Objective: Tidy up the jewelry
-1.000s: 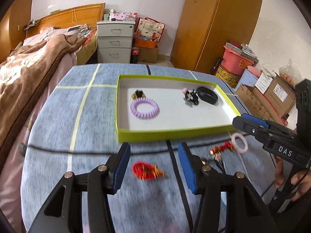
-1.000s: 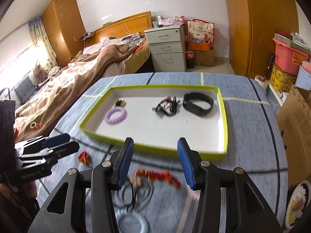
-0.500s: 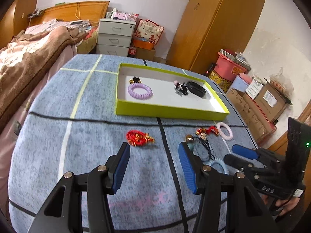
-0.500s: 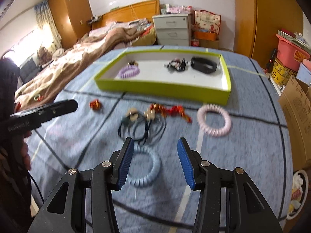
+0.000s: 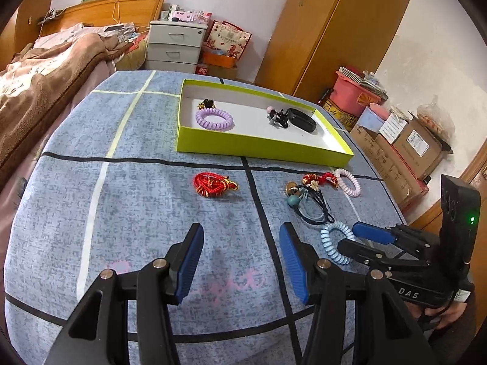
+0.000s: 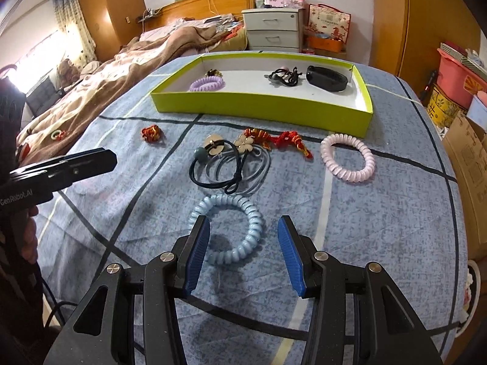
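A lime-green tray point(image 5: 261, 147) point(image 6: 261, 106) holds a purple coil hair tie point(image 5: 214, 119) point(image 6: 207, 84), a black band point(image 5: 301, 120) point(image 6: 327, 78) and a black beaded tie point(image 6: 283, 76). On the blue cloth in front lie a red cord bracelet point(image 5: 213, 184) point(image 6: 151, 133), a red-gold knot cord point(image 6: 280, 140), a pink coil tie point(image 5: 348, 181) point(image 6: 347, 158), dark elastic ties point(image 5: 310, 202) point(image 6: 231, 164) and a light blue coil tie point(image 5: 331, 243) point(image 6: 240, 228). My right gripper point(image 6: 243, 231) point(image 5: 348, 238) is open, low over the blue coil. My left gripper point(image 5: 240, 237) is open above bare cloth, holding nothing.
A bed with a brown blanket point(image 6: 115, 70) runs along the table's left side. Cardboard boxes point(image 5: 411, 149) and a pink bin point(image 5: 353, 97) stand off the right edge. A grey drawer unit point(image 5: 175, 45) and a wooden wardrobe point(image 5: 328, 30) are at the back.
Both grippers have drawn back from the tray toward the table's near edge. The right gripper has come down over the light blue coil tie. Both stay open.
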The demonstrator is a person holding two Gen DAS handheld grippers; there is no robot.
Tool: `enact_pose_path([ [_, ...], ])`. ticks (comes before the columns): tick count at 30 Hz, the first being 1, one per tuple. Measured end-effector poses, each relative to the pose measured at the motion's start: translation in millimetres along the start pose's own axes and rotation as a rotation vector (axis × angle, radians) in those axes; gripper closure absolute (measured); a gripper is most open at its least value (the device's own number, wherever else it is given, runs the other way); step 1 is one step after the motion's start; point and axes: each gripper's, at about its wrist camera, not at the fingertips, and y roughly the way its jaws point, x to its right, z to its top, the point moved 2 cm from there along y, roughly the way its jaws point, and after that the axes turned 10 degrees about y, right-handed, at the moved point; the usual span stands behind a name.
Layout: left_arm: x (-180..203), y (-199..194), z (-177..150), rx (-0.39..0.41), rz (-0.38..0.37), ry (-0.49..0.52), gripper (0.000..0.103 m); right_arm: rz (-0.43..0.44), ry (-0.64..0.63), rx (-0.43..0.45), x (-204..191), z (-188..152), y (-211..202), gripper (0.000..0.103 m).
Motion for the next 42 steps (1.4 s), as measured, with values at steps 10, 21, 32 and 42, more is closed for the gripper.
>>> enact_pose_path([
  [10,3.9,4.2,0.0,-0.013,0.002,0.005,0.049,-0.062,-0.045,0.004,-2.8,-2.1,-0.2,0.076],
  [21,15.4,16.4,7.3,-0.041,-0.01,0.042,0.049,-0.066,-0.084,0.004,0.5,-4.5,-3.3,0.093],
  [32,32.8,39.6,23.6,-0.067,-0.036,0.088,0.049,-0.027,0.025,0.061,23.0,0.1,-20.6,0.093],
  [42,47.8,63.9,39.1,-0.09,0.045,0.15,0.049,0.007,0.084,0.092,35.5,2.7,-29.6,0.093],
])
